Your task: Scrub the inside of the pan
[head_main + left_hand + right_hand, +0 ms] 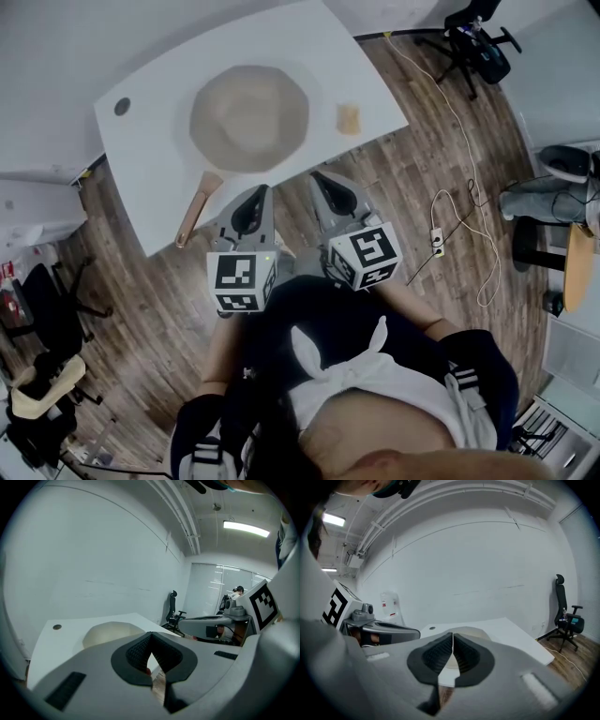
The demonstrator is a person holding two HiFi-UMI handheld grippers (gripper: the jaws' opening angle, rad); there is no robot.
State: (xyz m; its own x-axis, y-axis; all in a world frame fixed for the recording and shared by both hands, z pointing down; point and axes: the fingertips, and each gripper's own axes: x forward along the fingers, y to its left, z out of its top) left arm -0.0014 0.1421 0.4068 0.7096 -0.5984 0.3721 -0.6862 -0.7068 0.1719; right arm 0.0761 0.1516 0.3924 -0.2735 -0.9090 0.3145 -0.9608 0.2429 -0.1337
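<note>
I hold both grippers just short of the table's [145, 141] near edge, over the wooden floor [422, 159]. My left gripper [260, 191] has its jaws pressed together with nothing between them. My right gripper [320, 179] is likewise closed and empty. The pan [248, 117] sits mid-table, touched by neither, with its wooden handle [199, 206] reaching the near edge beside the left gripper. A sponge [348, 118] lies by the table's right edge.

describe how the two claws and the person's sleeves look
Both the left claw and the right claw have smooth light grey shells that taper to a point, with black ribbed pads set in at the tips. Each carries a cube bearing black-and-white square markers. No cables show. The sleeves are dark with white stripes.
</note>
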